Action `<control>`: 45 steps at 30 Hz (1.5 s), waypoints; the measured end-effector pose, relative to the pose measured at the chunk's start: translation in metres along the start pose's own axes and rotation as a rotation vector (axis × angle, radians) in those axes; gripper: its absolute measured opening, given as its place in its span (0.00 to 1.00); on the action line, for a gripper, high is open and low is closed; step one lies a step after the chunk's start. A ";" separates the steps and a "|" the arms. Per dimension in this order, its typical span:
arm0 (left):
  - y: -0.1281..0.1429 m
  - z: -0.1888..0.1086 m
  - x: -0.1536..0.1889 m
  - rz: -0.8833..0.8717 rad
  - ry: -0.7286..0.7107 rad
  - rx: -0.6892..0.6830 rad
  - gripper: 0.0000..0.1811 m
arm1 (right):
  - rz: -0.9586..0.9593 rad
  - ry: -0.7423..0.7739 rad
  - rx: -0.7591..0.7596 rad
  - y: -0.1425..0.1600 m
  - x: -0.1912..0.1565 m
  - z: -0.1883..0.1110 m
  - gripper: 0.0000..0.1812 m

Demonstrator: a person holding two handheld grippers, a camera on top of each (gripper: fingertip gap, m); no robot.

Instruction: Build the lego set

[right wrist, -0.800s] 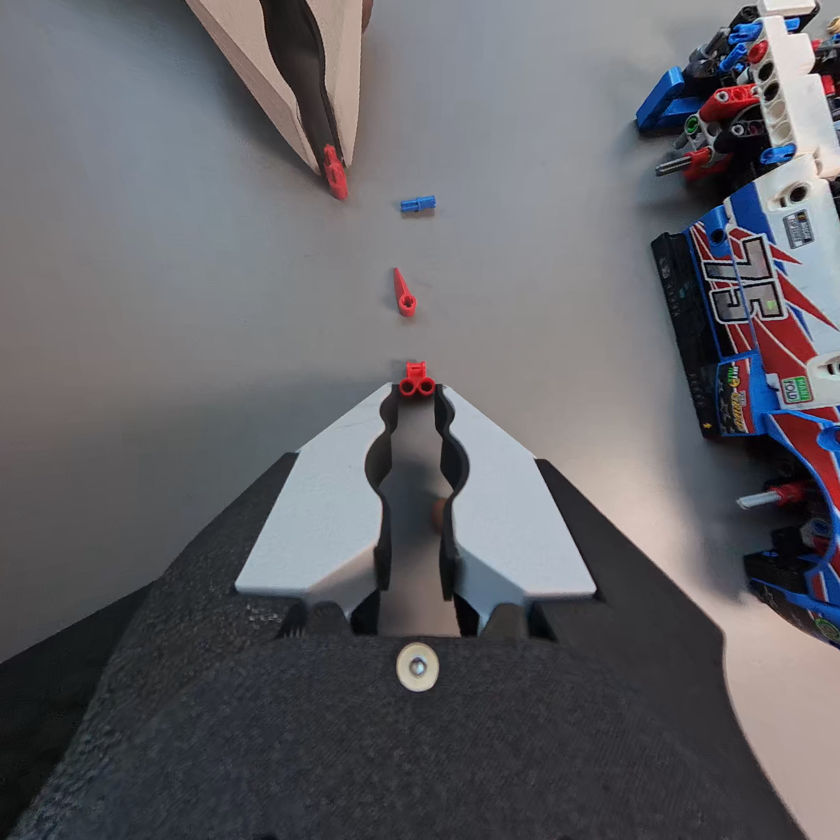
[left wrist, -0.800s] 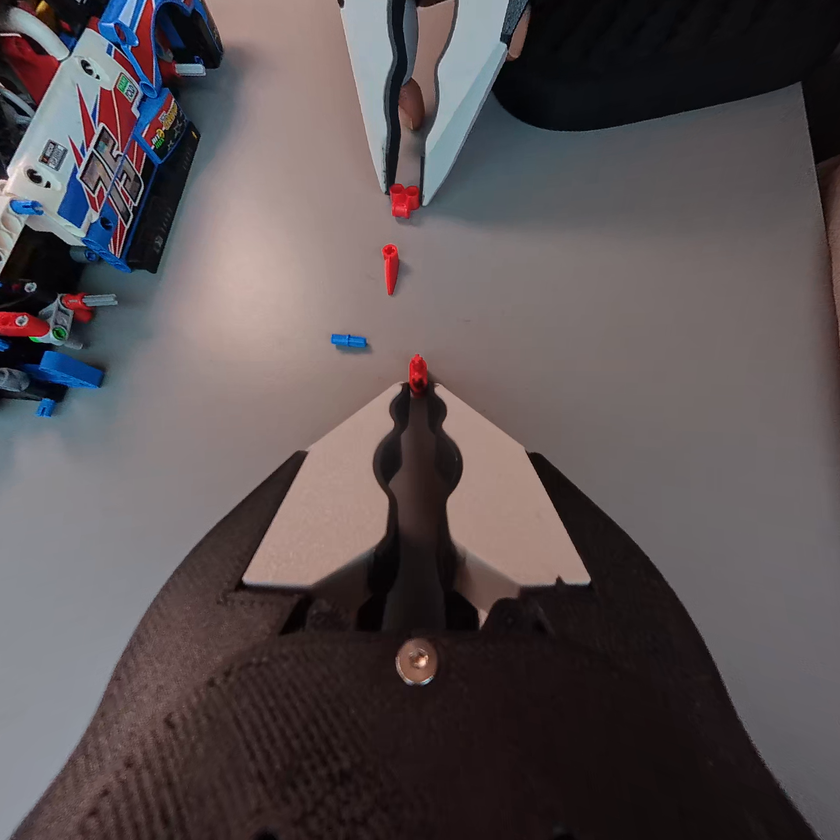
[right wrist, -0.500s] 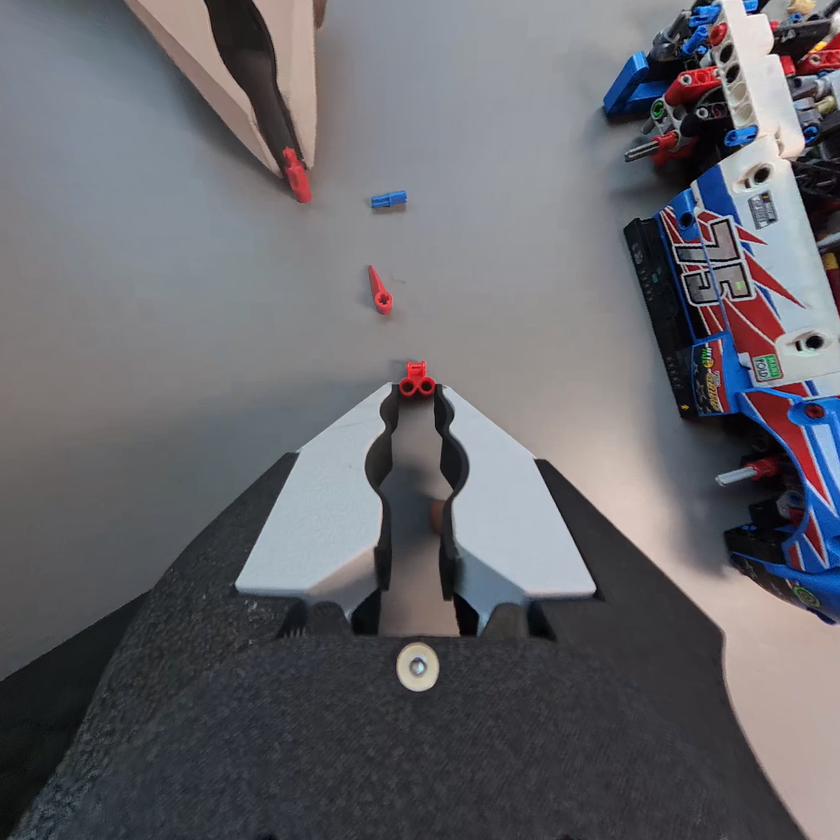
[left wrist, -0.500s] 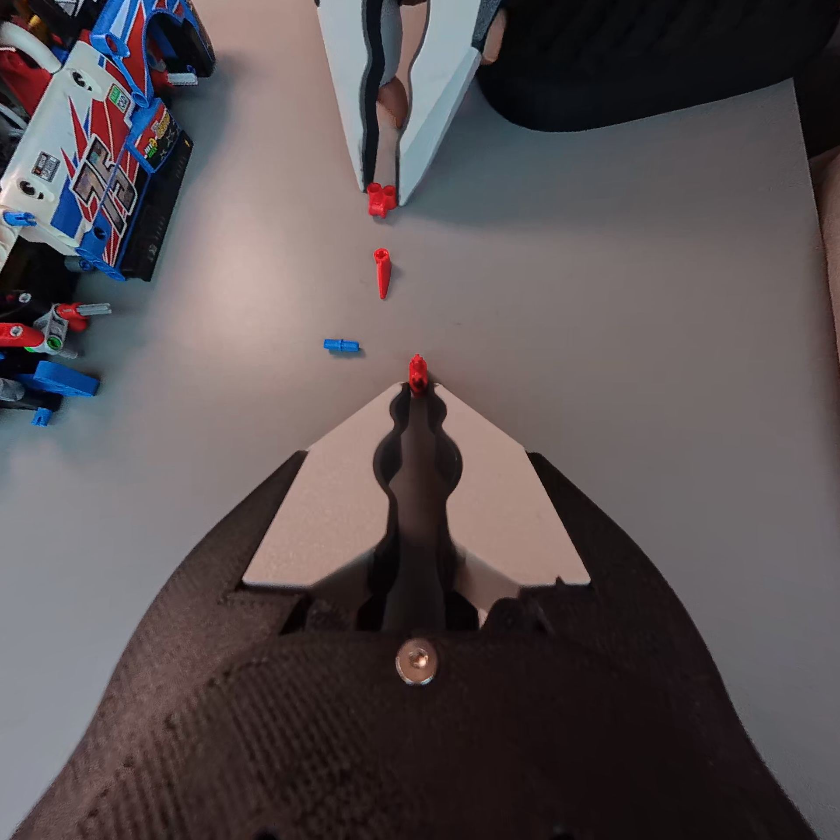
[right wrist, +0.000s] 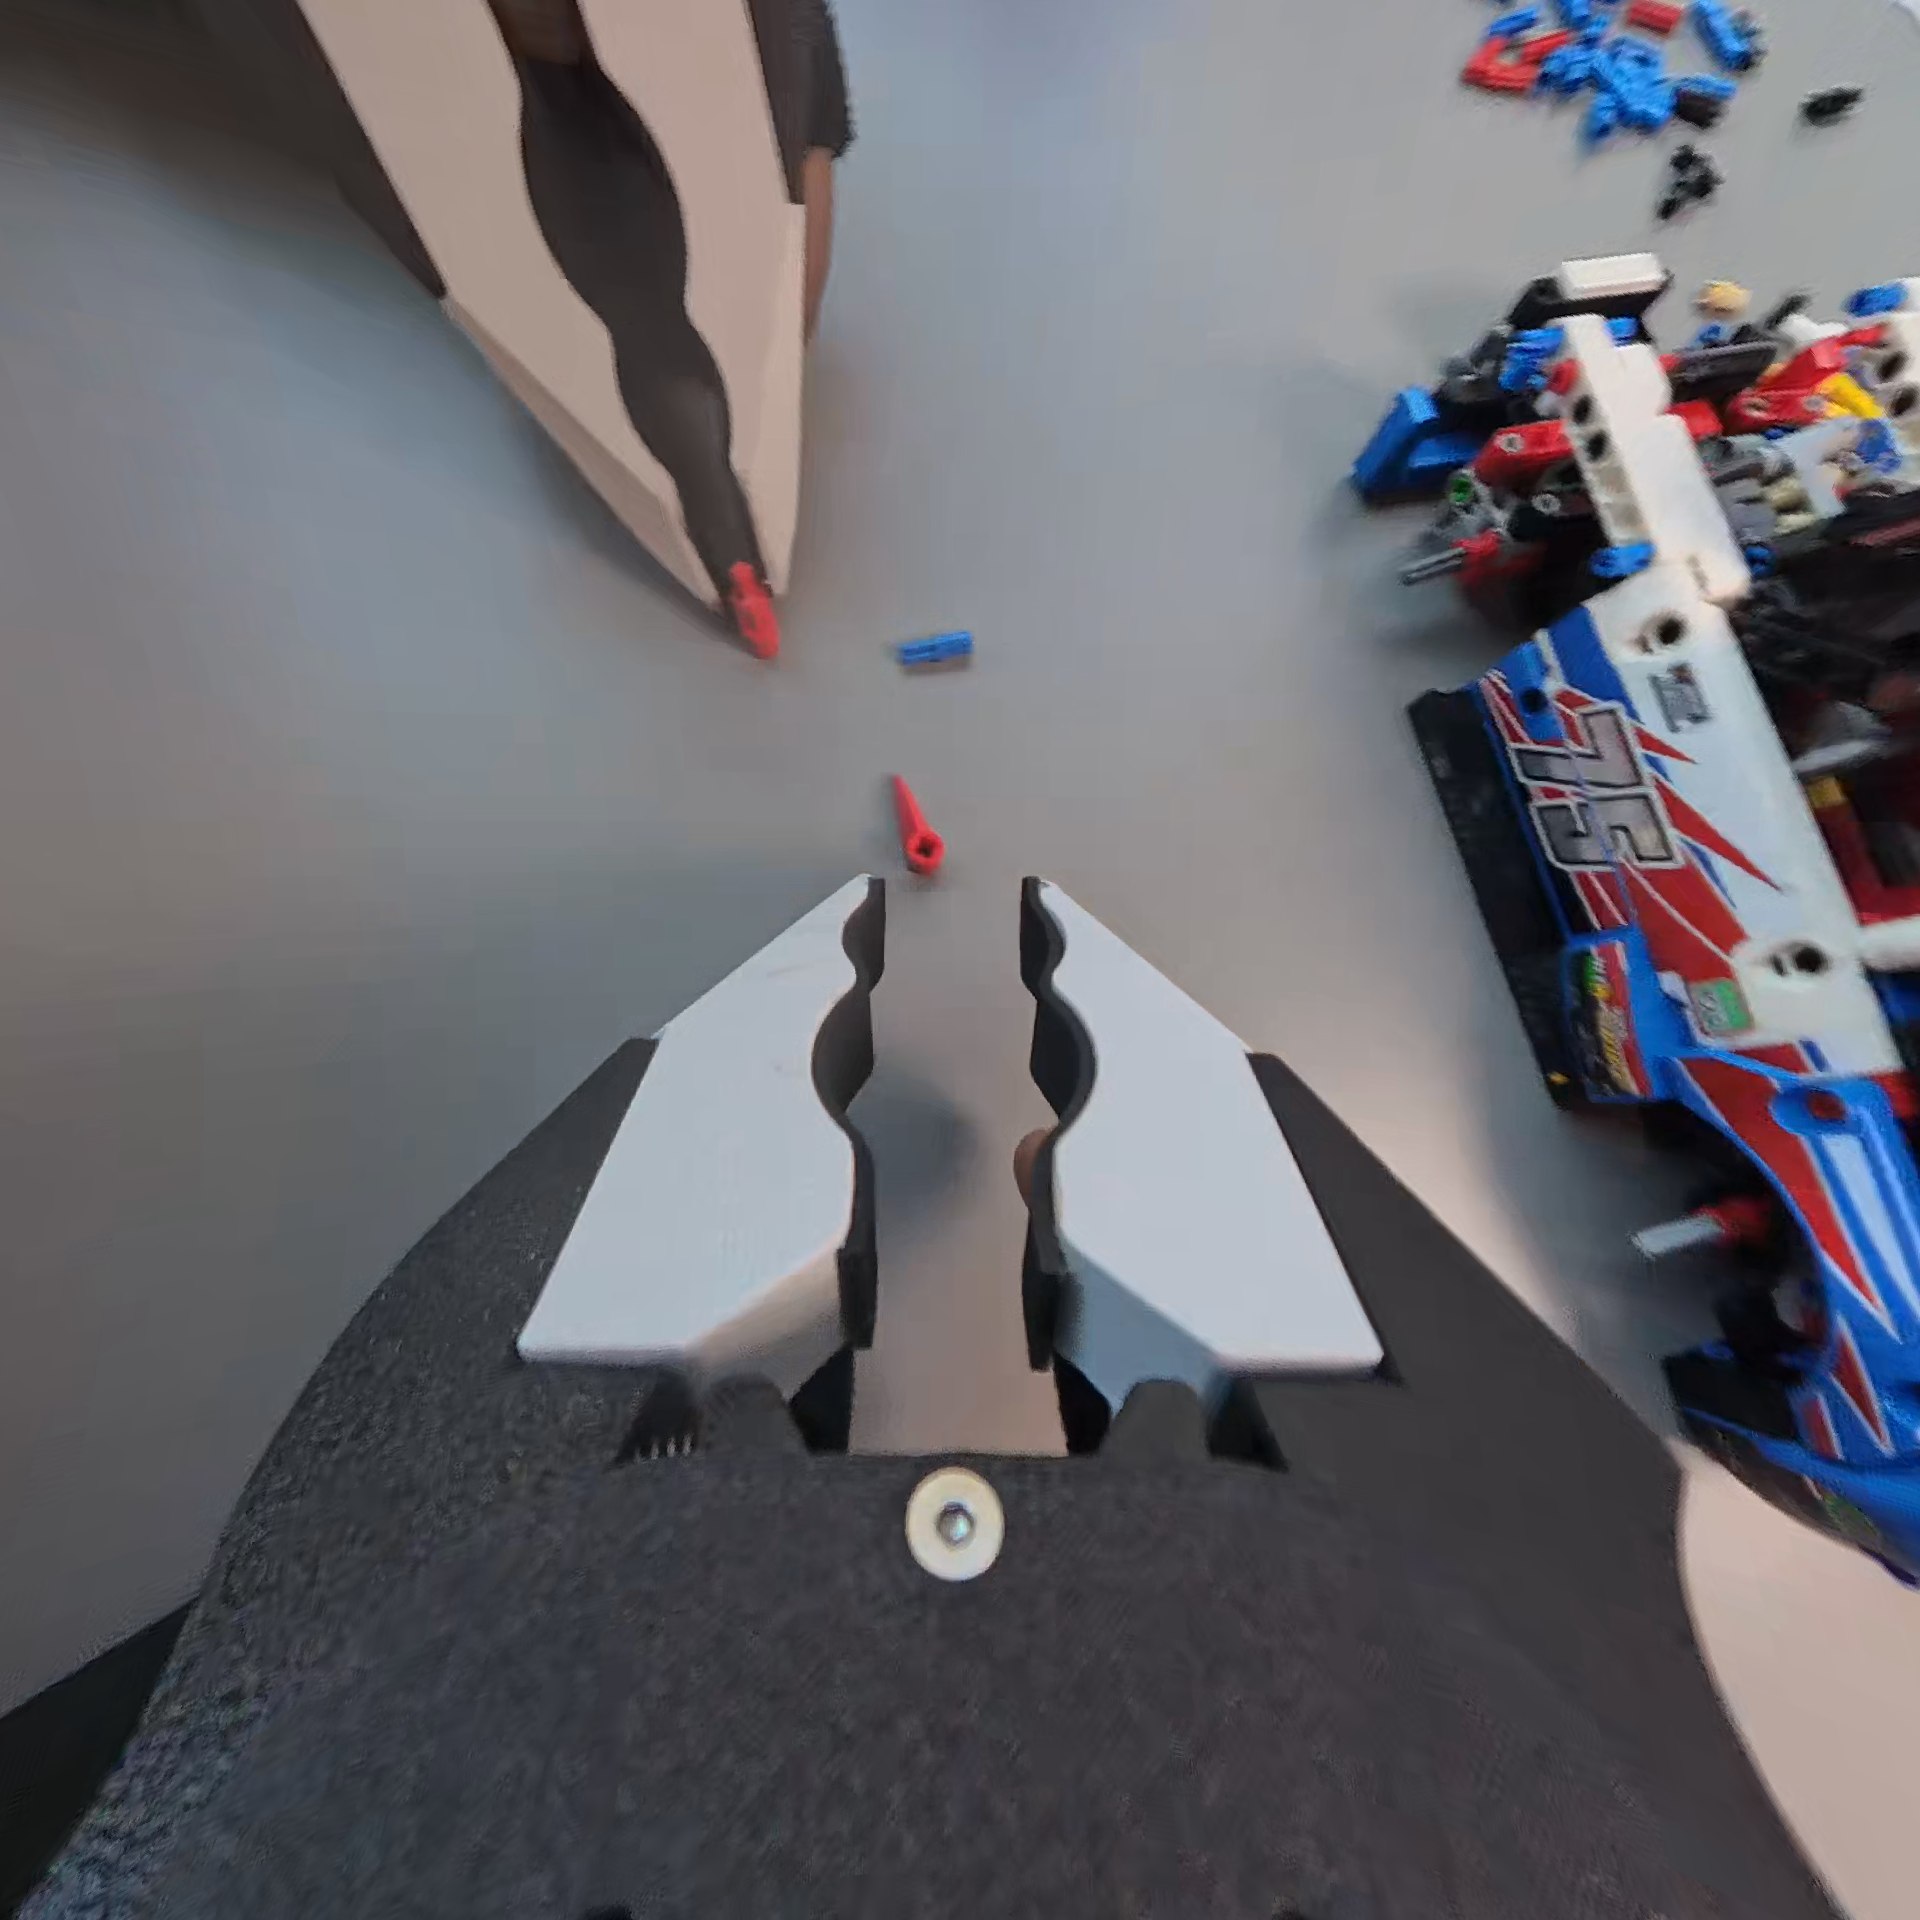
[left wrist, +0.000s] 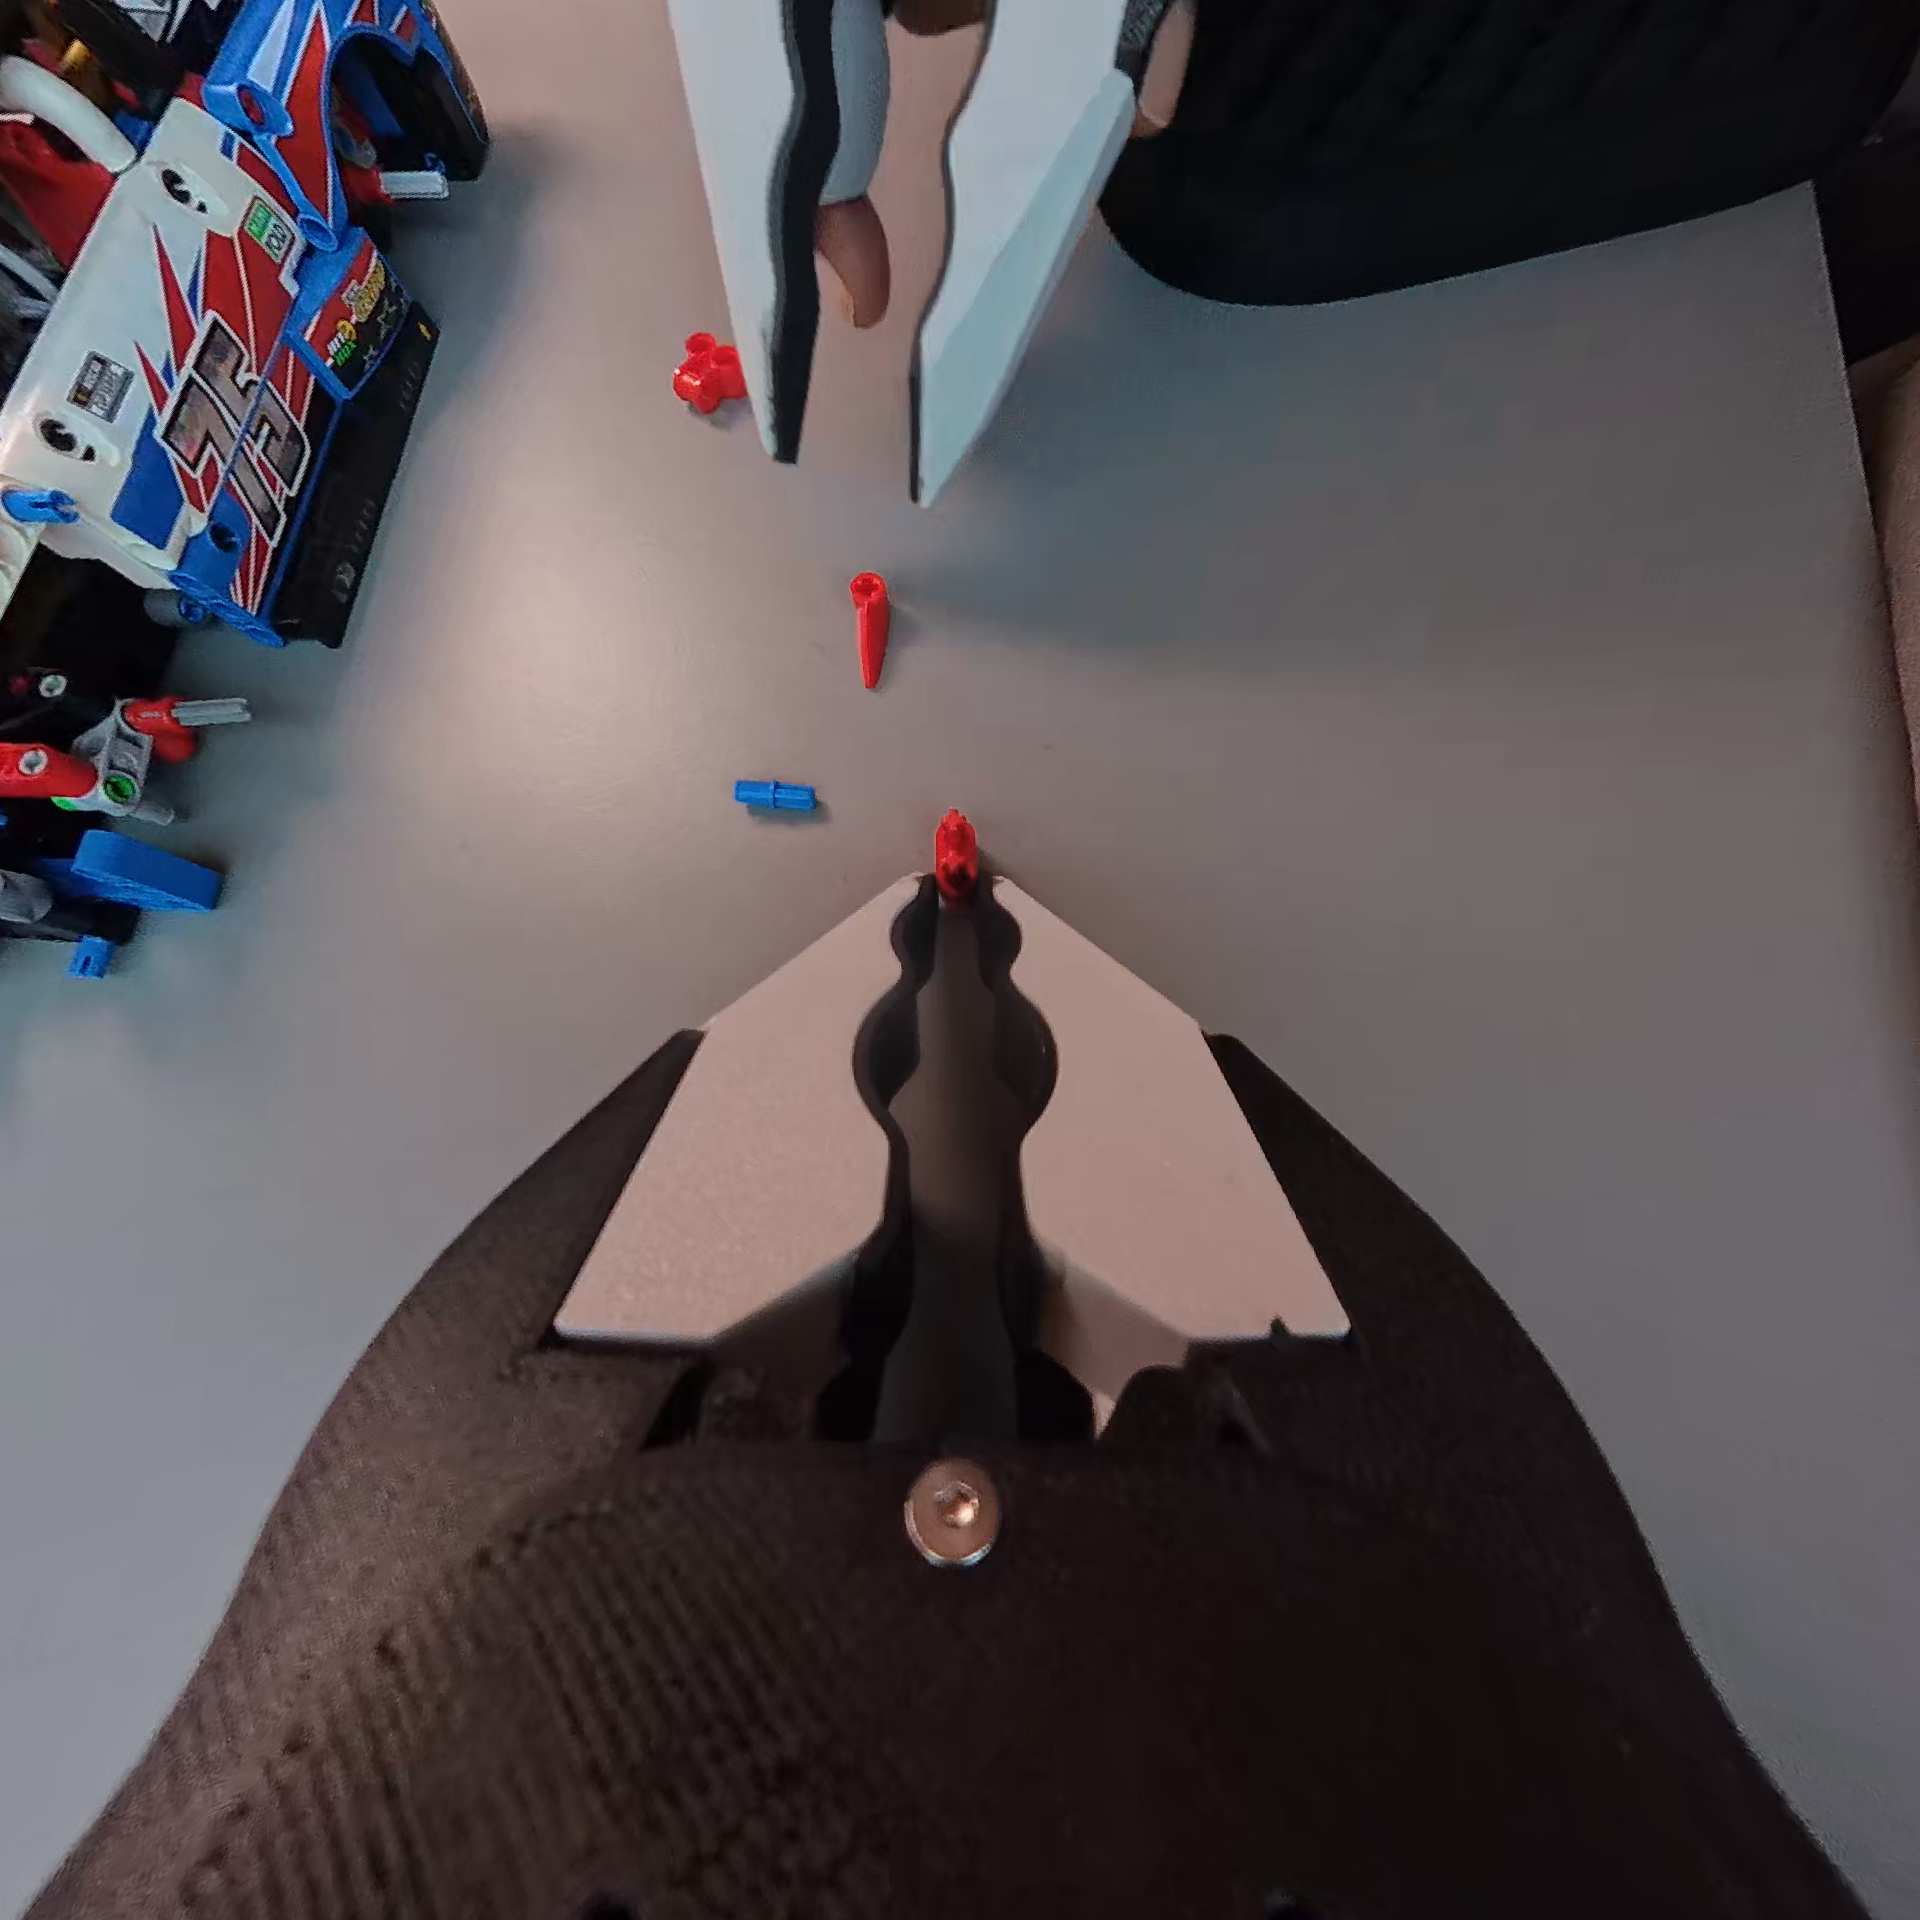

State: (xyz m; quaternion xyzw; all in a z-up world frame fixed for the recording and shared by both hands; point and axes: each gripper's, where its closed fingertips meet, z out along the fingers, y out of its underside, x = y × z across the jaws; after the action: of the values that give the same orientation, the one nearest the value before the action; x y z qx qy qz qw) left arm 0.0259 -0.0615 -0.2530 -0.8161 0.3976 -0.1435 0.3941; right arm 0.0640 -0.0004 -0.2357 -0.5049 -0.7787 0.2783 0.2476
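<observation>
My left gripper (left wrist: 954,883) is shut on a small red pin (left wrist: 953,854) just above the grey table; it also shows in the right wrist view (right wrist: 756,623), still holding that pin (right wrist: 744,594). My right gripper (right wrist: 951,885) is open and empty, its tips just short of a red tapered piece (right wrist: 914,828). In the left wrist view the right gripper (left wrist: 847,478) stands open beyond that tapered piece (left wrist: 869,629). A red double connector (left wrist: 709,372) lies loose beside its finger; the right wrist view does not show it. A blue pin (left wrist: 774,795) lies between the grippers.
The partly built blue, white and red race car (left wrist: 197,395) lies at the left of the left wrist view and at the right of the right wrist view (right wrist: 1662,831). A pile of loose small pieces (right wrist: 1621,62) lies beyond it. A dark sleeve (left wrist: 1455,125) is behind the right gripper. Some 8 cm of space lies between my two pairs of fingers.
My right gripper has opened and let go of the red double connector, which now lies on the table beside it. It has moved closer to the tapered piece. My left gripper still holds its pin.
</observation>
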 end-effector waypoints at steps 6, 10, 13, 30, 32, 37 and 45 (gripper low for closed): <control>0.000 0.000 0.000 0.003 -0.002 0.000 0.03 | -0.008 -0.041 -0.051 -0.001 -0.009 0.021 0.06; -0.002 -0.001 -0.002 -0.036 0.003 0.017 0.07 | -0.020 -0.040 -0.032 -0.005 -0.008 0.020 0.03; -0.022 -0.015 -0.006 -0.176 0.060 0.163 0.10 | -0.083 -0.001 0.180 -0.039 -0.009 0.007 0.03; -0.071 -0.061 0.012 -0.763 0.715 0.540 0.02 | -0.647 0.226 0.456 -0.105 -0.048 -0.018 0.03; -0.075 -0.065 0.012 -0.746 0.723 0.575 0.02 | -0.590 0.220 0.502 -0.110 -0.047 -0.022 0.03; -0.084 -0.072 0.002 -0.559 0.514 0.677 0.02 | -0.141 0.057 0.688 -0.122 -0.029 -0.040 0.09; -0.093 -0.078 -0.028 -0.092 -0.181 0.668 0.02 | 0.399 -0.084 0.795 -0.135 -0.017 -0.033 0.10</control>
State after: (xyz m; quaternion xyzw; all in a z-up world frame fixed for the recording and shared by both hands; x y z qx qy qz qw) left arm 0.0144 -0.0470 -0.1298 -0.6687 0.2548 -0.2103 0.6661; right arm 0.0053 -0.0551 -0.1214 -0.4992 -0.5077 0.6187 0.3320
